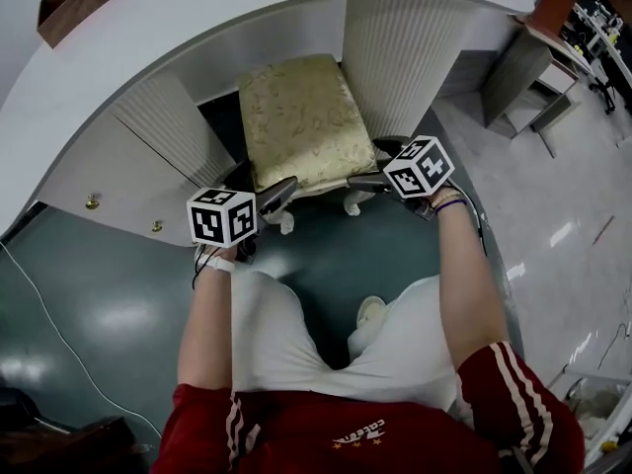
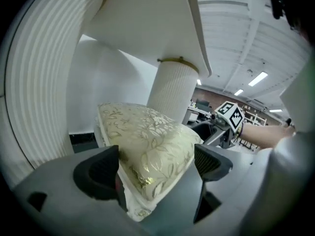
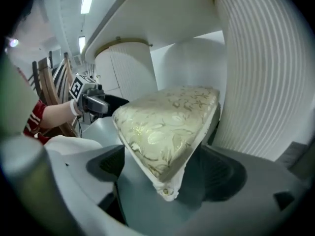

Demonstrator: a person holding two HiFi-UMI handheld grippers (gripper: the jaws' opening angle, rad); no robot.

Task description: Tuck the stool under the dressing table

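Left claw and right claw gape wide around stool corners, not gripping.

— Where do we hold our left hand-held gripper?
— Out in front, tipped downward, jaws spread wide, our left forearm stretched straight.
— And our right hand-held gripper?
— Alongside it, angled inward, jaws equally wide, our right forearm extended.
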